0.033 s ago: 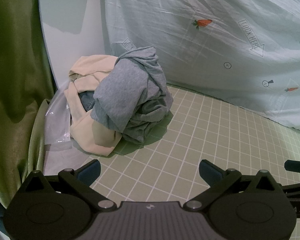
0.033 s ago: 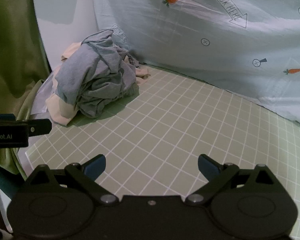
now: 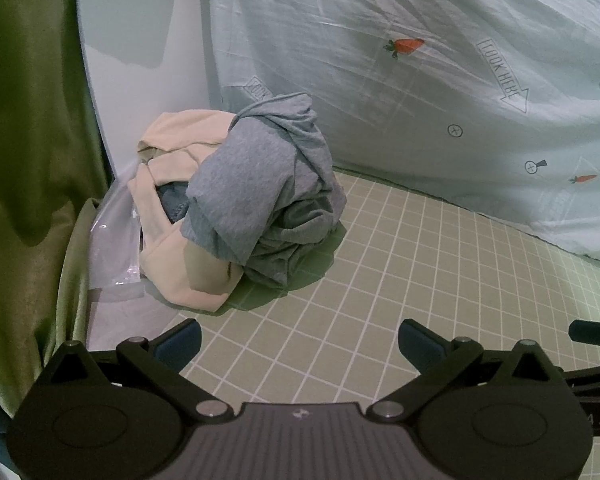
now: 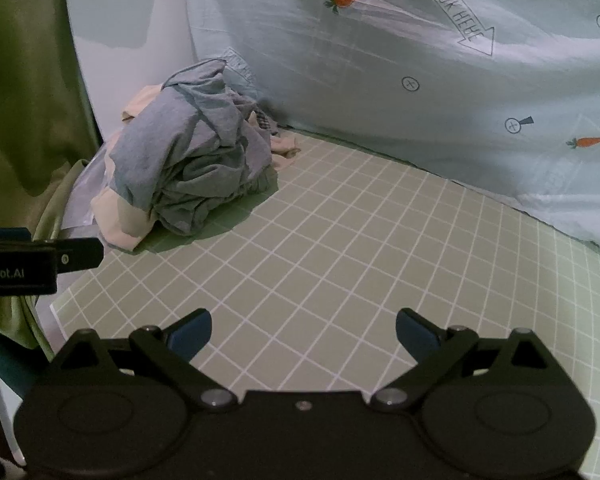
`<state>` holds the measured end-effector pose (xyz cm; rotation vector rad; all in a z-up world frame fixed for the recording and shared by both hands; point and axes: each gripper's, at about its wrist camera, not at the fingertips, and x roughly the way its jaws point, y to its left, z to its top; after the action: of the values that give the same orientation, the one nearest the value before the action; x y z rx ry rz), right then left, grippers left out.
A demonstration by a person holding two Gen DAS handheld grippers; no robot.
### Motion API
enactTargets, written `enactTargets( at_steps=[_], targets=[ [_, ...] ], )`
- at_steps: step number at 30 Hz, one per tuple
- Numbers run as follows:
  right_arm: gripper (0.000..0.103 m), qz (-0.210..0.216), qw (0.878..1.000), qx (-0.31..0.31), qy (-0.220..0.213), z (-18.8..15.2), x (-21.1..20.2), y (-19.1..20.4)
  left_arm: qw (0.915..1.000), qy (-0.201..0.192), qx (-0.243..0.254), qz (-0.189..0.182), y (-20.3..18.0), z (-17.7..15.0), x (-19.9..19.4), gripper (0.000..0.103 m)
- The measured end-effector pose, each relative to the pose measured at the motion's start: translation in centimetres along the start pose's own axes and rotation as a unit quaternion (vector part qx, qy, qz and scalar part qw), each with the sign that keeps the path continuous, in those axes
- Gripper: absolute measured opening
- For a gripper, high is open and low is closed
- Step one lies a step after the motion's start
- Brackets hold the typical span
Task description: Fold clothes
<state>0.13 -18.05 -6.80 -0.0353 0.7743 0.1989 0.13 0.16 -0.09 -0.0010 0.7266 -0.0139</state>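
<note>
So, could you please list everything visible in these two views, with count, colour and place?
grey garment: one, grey, crumpled on top of the pile at the mat's far left corner
cream garment: one, cream, under and left of the grey one
plastic bag: one, clear, left of the pile
grid mat: one, green with white lines, covering the table
sheet: one, pale blue with carrot prints, backdrop
curtain: one, green, far left
left tool: one, black, open, empty
right tool: one, black, open, empty
</note>
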Motion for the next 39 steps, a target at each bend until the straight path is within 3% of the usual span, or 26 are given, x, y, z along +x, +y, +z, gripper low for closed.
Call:
enactTargets(
  at_steps=[39],
  targets=[
    [0.1,-0.006,1.0,0.01,0.011,0.3,1.8,-0.2,0.9998,0.016,0.007,0.003,0.4,0.9,2.1,0.103]
  ],
)
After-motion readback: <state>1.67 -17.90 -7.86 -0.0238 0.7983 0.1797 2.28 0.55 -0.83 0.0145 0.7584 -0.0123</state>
